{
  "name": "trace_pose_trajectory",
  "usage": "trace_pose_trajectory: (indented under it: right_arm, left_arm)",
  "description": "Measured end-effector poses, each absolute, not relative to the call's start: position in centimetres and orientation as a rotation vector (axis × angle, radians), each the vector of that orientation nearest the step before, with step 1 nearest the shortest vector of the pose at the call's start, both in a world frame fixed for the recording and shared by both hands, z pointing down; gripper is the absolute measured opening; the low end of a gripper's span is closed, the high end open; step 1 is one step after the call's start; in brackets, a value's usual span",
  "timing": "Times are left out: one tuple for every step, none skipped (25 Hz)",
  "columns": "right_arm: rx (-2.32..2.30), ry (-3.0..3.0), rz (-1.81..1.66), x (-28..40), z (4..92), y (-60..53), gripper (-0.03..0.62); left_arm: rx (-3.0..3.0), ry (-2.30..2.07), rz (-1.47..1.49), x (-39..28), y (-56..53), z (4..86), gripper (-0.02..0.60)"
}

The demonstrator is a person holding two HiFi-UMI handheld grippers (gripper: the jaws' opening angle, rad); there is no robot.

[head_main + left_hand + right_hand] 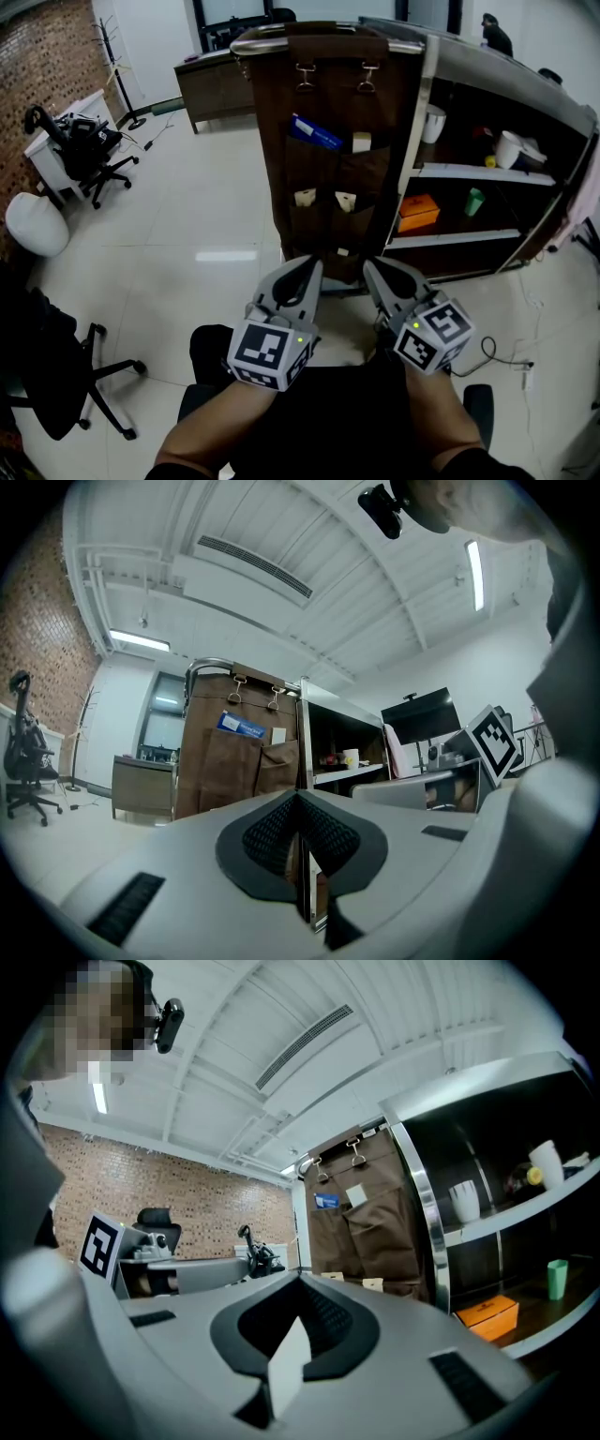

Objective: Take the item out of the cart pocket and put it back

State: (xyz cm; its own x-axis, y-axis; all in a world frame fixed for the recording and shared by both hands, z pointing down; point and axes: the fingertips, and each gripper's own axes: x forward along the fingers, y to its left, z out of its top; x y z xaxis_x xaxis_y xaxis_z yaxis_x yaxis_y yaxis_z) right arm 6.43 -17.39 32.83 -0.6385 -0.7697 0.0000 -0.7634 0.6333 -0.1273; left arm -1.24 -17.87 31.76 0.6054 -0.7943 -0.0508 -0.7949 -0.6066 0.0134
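- Two grippers, left gripper (302, 270) and right gripper (377, 270), jaws pressed together, empty, well apart from cart pockets (323, 173).
- Blue packet (314, 132) sits in the upper-left one; fits before removal or after return.

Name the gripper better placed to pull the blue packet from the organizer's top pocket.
Left, by a small margin. In the head view the left gripper sits almost straight below the blue packet, while the right gripper is offset toward the shelves. Both are shut, empty and equally far back.
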Motion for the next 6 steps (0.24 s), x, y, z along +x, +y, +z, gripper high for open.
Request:
trace_pose_trajectory:
  right_arm:
    - [-1.31, 2.79, -0.179, 6.42, 32.84, -17.39, 0.006]
    - [-1.31, 2.79, -0.179, 6.4, 32.84, -17.37, 0.006]
    - [-1.309, 2.789, -0.179, 6.36, 32.83, -17.35, 0.006]
    - [-1.308, 2.789, -0.18, 6.32, 32.82, -17.32, 0.006]
    - [-1.307, 2.789, -0.18, 6.28, 32.82, -17.28, 0.006]
    - [-1.307, 2.789, -0.181, 6.24, 32.82, -17.25, 0.006]
  left_arm:
    - [-2.804, 1.386, 0.082, -1.22, -17.87, 31.78, 0.0]
    - [-2.808, 1.383, 0.083, -1.16, -17.83, 31.81, 0.0]
    - [-2.814, 1.38, 0.083, -1.11, -17.78, 31.84, 0.0]
    - [-2.819, 1.377, 0.083, -1.08, -17.74, 31.86, 0.0]
    - [-2.823, 1.376, 0.082, -1.06, -17.7, 31.87, 0.0]
    - [-2.828, 1.374, 0.082, -1.04, -17.66, 31.89, 0.0]
